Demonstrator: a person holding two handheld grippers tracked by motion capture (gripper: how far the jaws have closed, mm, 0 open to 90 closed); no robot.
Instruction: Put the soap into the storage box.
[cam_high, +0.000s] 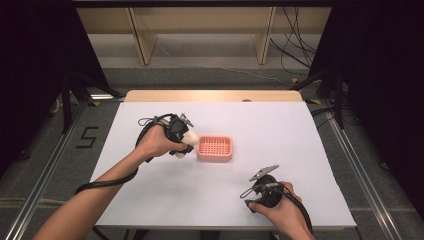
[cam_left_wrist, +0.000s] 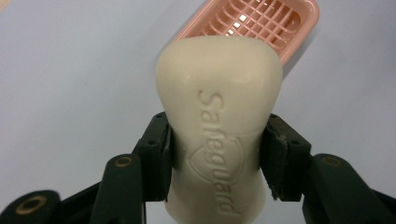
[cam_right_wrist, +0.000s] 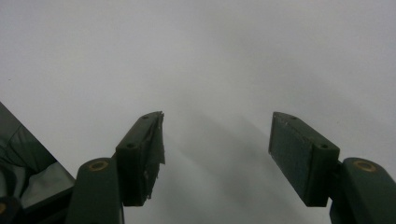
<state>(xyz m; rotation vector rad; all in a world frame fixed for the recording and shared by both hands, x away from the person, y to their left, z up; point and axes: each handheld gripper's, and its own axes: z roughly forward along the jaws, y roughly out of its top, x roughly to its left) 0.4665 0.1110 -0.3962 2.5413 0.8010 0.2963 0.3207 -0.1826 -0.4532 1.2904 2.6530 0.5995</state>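
A cream bar of soap (cam_left_wrist: 219, 121) stamped "Safeguard" is clamped at its waist by my left gripper (cam_left_wrist: 217, 158), which is shut on it. In the high view the soap (cam_high: 187, 144) hangs just left of a pink slotted soap dish (cam_high: 215, 148) in the middle of the white table. The dish (cam_left_wrist: 261, 23) lies just beyond the soap's far end in the left gripper view. My right gripper (cam_right_wrist: 217, 156) stands open over bare white table with nothing between its jaws. It is held in the person's right hand near the front right of the table (cam_high: 260, 187).
The white table top (cam_high: 280, 130) has a wooden strip along its far edge. Past the table are grey floor, black curtains at both sides, wooden frame legs and cables. A dark strip of floor (cam_right_wrist: 23, 158) shows at the left of the right gripper view.
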